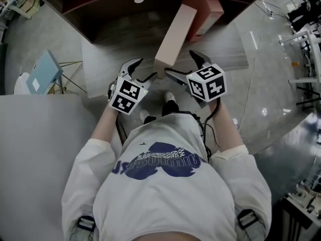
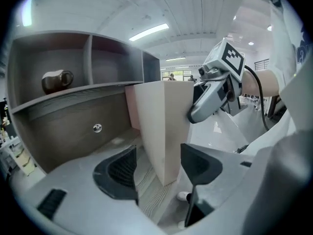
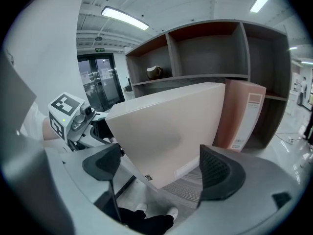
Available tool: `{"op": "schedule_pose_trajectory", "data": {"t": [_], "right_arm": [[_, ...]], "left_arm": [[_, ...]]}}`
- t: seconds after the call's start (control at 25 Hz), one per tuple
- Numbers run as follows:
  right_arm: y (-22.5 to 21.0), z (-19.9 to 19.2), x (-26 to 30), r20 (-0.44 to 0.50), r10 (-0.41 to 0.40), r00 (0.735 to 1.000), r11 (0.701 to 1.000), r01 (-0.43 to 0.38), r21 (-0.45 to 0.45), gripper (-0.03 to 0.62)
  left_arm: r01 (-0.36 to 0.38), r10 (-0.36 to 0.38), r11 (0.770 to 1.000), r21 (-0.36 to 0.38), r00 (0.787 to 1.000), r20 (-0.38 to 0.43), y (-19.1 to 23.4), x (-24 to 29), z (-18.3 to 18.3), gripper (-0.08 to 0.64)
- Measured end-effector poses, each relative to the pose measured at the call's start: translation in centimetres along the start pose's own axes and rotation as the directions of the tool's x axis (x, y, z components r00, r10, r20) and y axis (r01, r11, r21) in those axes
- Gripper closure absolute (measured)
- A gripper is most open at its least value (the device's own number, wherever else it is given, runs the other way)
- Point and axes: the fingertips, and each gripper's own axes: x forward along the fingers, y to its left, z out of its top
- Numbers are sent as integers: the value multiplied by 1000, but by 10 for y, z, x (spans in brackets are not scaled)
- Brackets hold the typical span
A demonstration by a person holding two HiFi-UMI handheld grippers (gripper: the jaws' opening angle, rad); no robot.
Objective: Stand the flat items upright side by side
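Right gripper view showed a white label strip on the spine of the pink box (image 3: 244, 112) and a small sticker by the lower corner of the beige box (image 3: 168, 131); the print on both was too small to read. The beige box stood tilted on that corner near the front edge of the shelf board (image 1: 103, 64), beside the upright pink box. The right gripper (image 3: 160, 153) gaped with its jaws either side of the corner. The left gripper (image 2: 159, 155) gaped too, grasping nothing.
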Motion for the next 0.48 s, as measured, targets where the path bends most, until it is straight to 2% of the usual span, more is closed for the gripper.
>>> {"op": "schedule_pose_trajectory", "data": {"t": [0.32,0.48], "right_arm": [[-27,-2,-5,-10,56,998,998,-56,-5,126],[-42,1,-5,-2,77,997,997,-77,-9,127]], "left_arm": [[36,-36,999,-24,999,8,-16,42,24,267],[62,-62,998,-12,998,22,-21,59,34,310]]}}
